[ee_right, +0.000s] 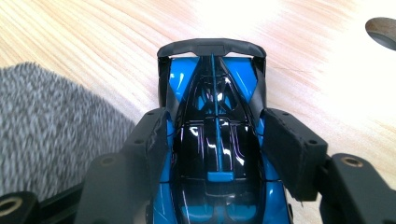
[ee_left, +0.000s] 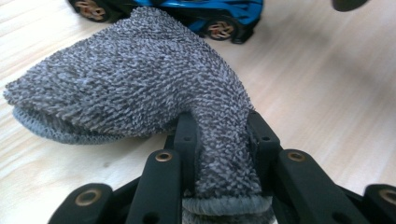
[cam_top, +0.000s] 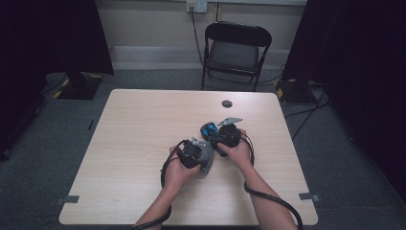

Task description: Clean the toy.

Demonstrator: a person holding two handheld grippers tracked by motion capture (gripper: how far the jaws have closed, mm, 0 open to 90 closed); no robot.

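1 grey sock (ee_left: 140,88) in L claw (ee_left: 222,140), 1 blue toy car (ee_right: 217,135) in R claw (ee_right: 217,144).

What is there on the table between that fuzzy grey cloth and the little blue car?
Nothing: in the left gripper view a narrow strip of bare wooden table separates the grey cloth from the blue toy car behind it.

Lab-like recording room: black curtains (cam_top: 52,33), folding chair (cam_top: 235,50), taped floor cables (cam_top: 306,112).
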